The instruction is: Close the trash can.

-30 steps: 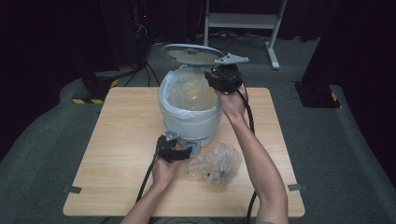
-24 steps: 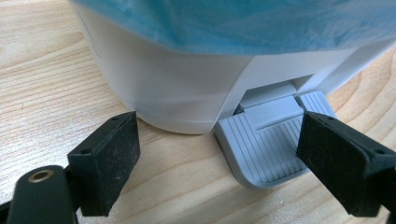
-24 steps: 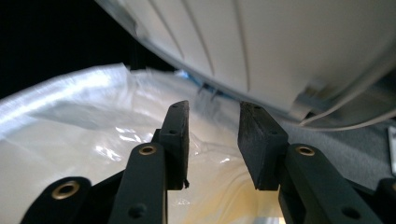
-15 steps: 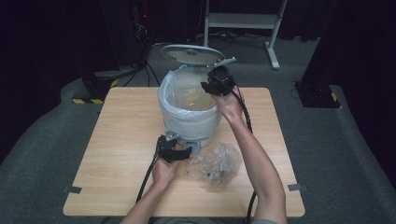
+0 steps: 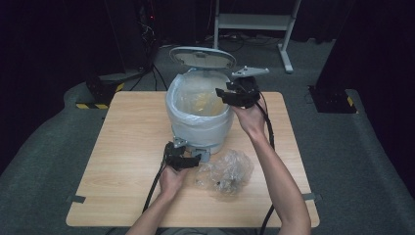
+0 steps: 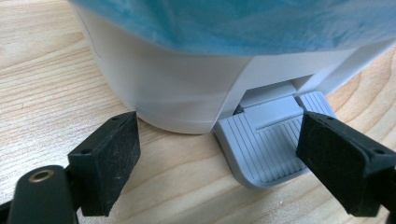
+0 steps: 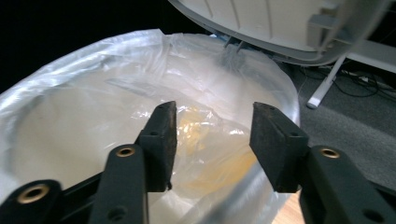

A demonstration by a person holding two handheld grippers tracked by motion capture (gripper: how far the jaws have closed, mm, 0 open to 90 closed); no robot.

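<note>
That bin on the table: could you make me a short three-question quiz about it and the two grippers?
1. True or false: the bin's lid is up.
2. What lies on the table in front of the bin? A) a crumpled clear bag B) a cup C) a book
3. Which gripper is at the pedal?

Key
1. True.
2. A, the crumpled bag.
3. The left gripper, jaws open either side of the pedal; the right gripper is over the lined bin, its jaws just opened, nothing between them.
</note>
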